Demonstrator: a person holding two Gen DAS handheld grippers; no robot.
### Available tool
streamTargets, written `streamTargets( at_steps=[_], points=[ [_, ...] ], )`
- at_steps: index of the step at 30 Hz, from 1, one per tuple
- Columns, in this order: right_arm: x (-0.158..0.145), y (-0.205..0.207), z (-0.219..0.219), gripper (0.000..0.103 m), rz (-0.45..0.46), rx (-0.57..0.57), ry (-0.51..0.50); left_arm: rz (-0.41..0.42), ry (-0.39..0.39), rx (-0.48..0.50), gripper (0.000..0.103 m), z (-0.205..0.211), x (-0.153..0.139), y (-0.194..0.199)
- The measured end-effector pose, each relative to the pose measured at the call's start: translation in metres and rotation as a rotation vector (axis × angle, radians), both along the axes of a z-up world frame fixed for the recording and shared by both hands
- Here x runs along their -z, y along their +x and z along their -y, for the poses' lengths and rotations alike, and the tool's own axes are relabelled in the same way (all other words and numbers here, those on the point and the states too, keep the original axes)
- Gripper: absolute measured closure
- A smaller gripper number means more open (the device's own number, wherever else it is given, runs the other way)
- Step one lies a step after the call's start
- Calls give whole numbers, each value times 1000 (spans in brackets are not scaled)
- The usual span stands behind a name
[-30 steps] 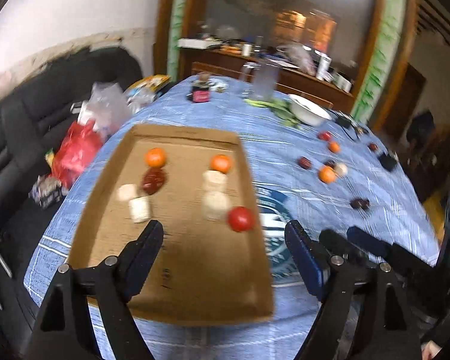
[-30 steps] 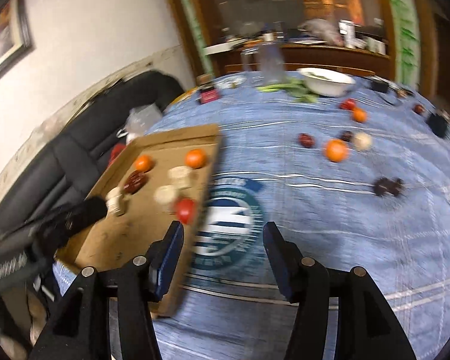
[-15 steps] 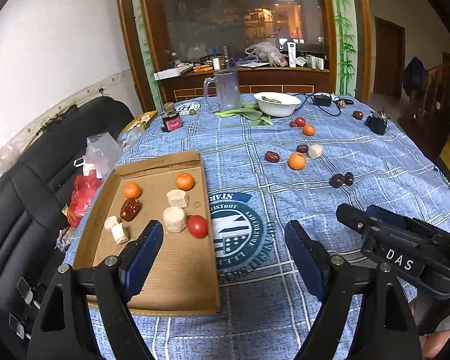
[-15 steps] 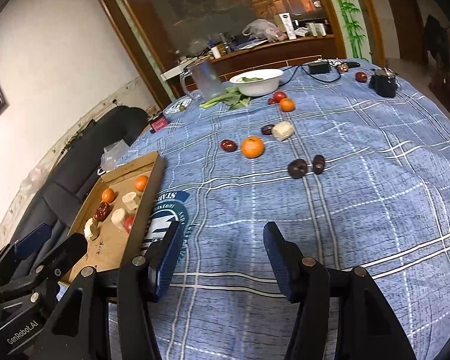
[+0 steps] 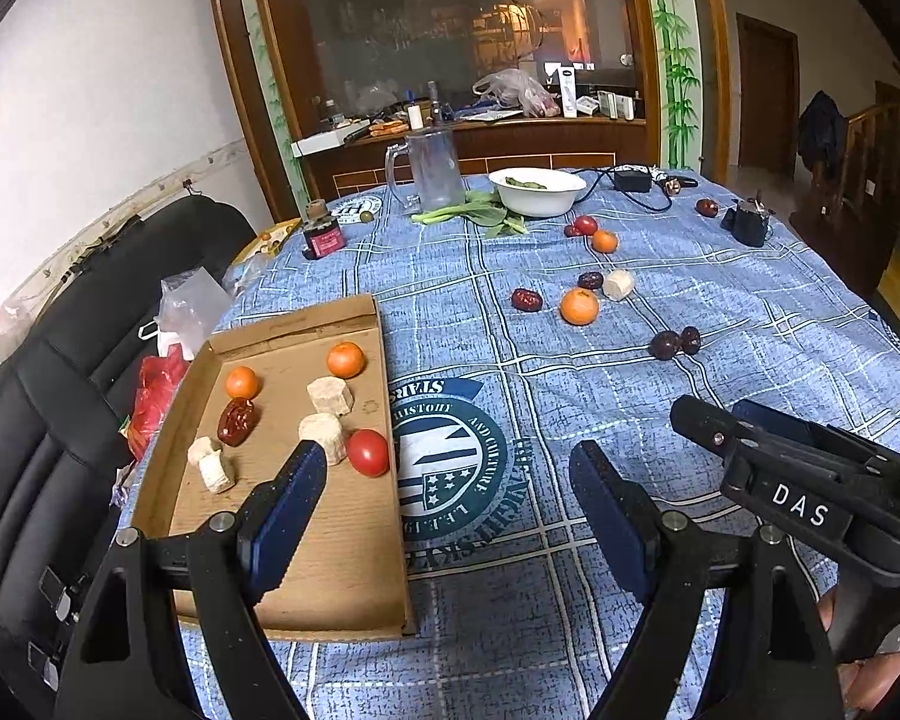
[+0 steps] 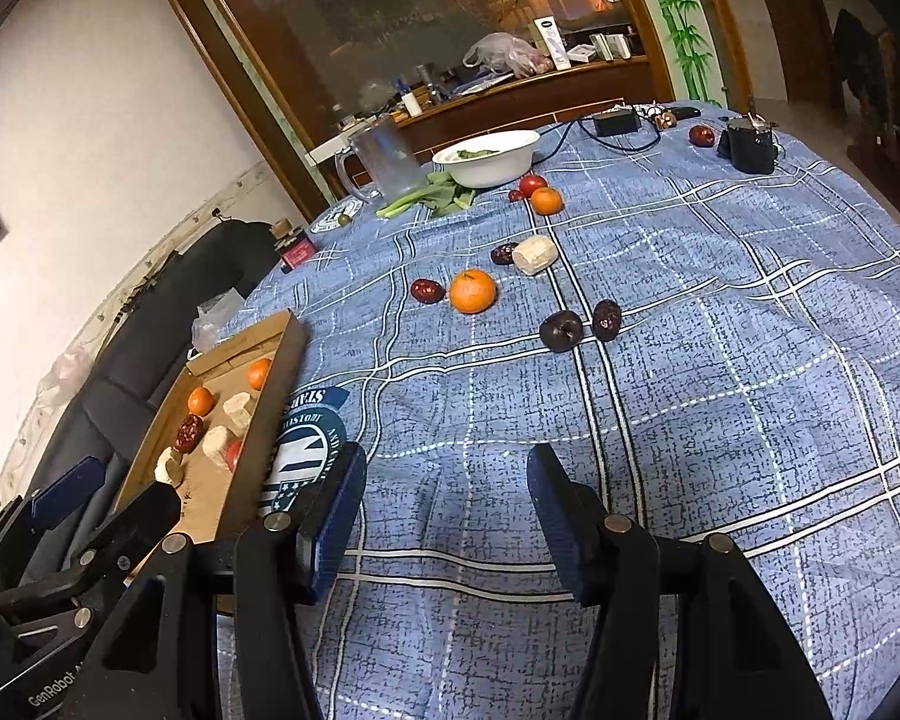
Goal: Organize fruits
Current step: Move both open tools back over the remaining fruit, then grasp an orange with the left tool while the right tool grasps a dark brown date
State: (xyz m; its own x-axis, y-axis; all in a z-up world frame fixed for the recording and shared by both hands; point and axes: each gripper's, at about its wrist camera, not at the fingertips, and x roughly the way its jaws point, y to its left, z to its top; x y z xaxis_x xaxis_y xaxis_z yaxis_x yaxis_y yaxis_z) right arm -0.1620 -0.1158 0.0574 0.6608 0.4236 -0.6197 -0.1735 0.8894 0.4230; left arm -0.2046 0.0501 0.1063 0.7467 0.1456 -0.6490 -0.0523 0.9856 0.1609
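A cardboard tray (image 5: 354, 570) (image 6: 282, 372) at the table's left holds two oranges, a red tomato (image 5: 368, 452), a red date (image 5: 237, 421) and several pale chunks. Loose on the blue checked cloth lie an orange (image 5: 579, 306) (image 6: 473, 291), red dates, dark plums (image 6: 561, 330), a pale chunk (image 6: 534, 254), and farther back a tomato (image 6: 532, 183) with a small orange. My left gripper (image 5: 447, 480) is open over the tray's right edge, nothing between its fingers. My right gripper (image 6: 444, 480) is open above bare cloth, nothing in it.
At the far side stand a clear jug (image 5: 429, 171), a white bowl (image 5: 537, 192) beside leafy greens, a small dark jar (image 5: 323, 237), a cable with charger and a black object (image 5: 747, 225). A black sofa (image 5: 42, 360) with plastic bags lies left of the table.
Both views have rolled and swung right: the tray slid from centre to the left, and more loose fruit came into sight. Both grippers' jaws kept the same gap.
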Motion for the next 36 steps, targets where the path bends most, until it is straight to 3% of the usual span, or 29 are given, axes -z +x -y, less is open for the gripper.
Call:
streamTargets(
  at_steps=[17, 24, 28, 34, 36],
  points=[
    [11, 31, 19, 43, -58, 22, -40, -86, -33, 16, 21, -2, 28, 38],
    [4, 64, 37, 43, -63, 37, -193, -127, -116, 26, 21, -6, 36, 63],
    [8, 90, 34, 43, -71, 11, -274, -132, -167, 54, 21, 1, 35, 84],
    [12, 114, 14, 44, -8, -117, -278, -131, -247, 80, 21, 10, 37, 125],
    [14, 120, 6, 44, 1, -148, -298, -139, -267, 83, 27, 14, 39, 140]
  ],
)
